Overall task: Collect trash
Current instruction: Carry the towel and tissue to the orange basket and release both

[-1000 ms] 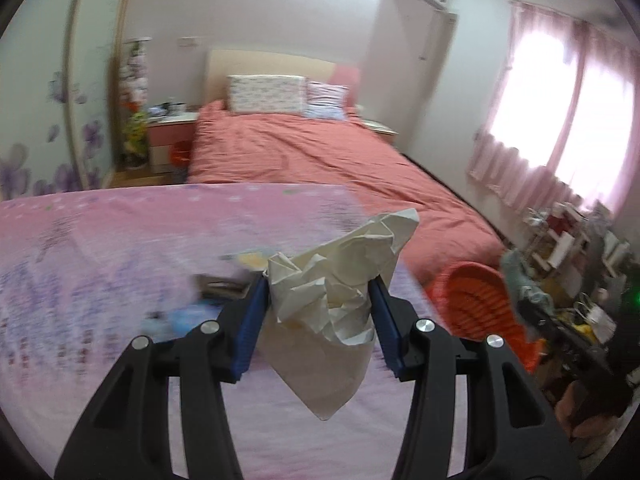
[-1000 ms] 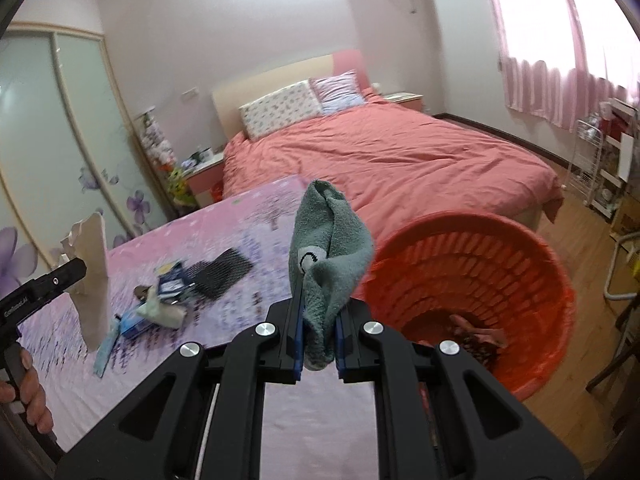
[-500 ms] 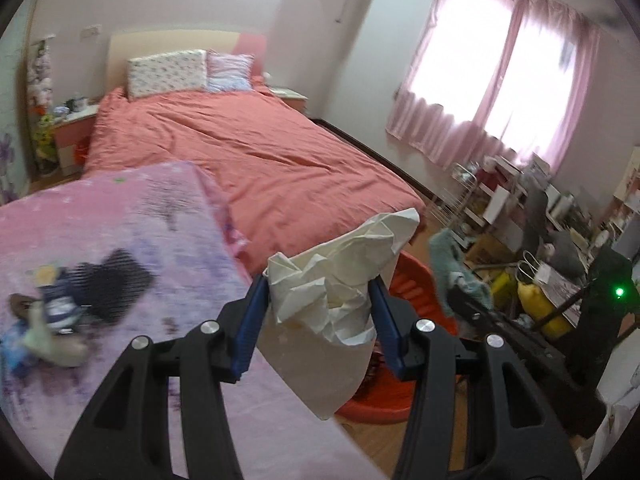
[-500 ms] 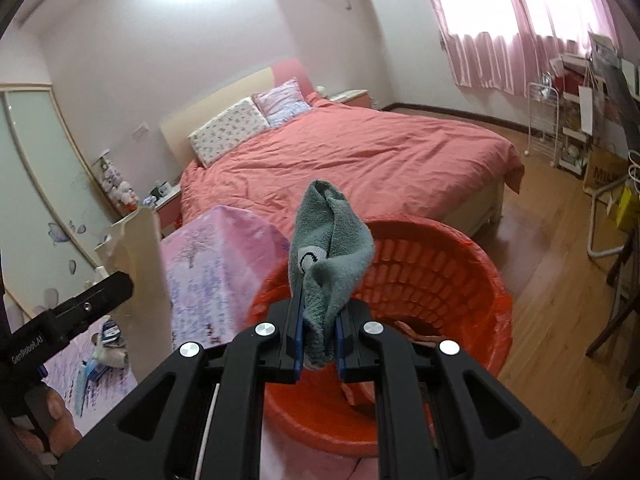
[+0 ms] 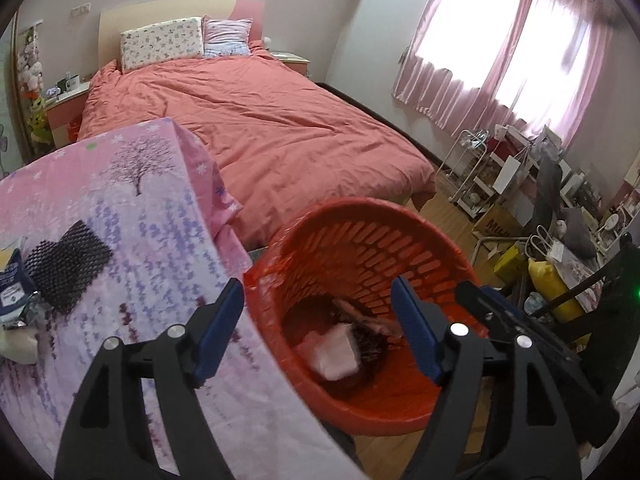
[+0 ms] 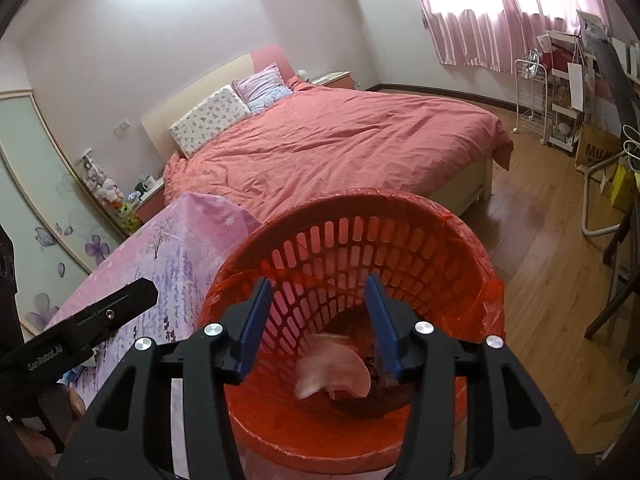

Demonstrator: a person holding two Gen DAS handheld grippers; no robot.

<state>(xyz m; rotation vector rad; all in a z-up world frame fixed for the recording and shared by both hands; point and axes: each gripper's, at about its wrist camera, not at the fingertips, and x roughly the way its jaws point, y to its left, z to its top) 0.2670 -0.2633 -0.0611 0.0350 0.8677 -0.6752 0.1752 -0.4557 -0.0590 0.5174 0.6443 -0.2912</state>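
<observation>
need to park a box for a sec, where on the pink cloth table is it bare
Bare: the pink tablecloth from the tree print down to the edge beside the orange basket. Crowded: its left side, around the black mesh piece and blue packet.

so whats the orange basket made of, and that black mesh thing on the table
Orange basket: looks like moulded plastic, with regular slots in its wall, lined with a thin glossy orange bag crinkled over the rim. Black mesh piece: probably soft foam or plastic netting, matte, open diamond weave; hard to say which.
</observation>
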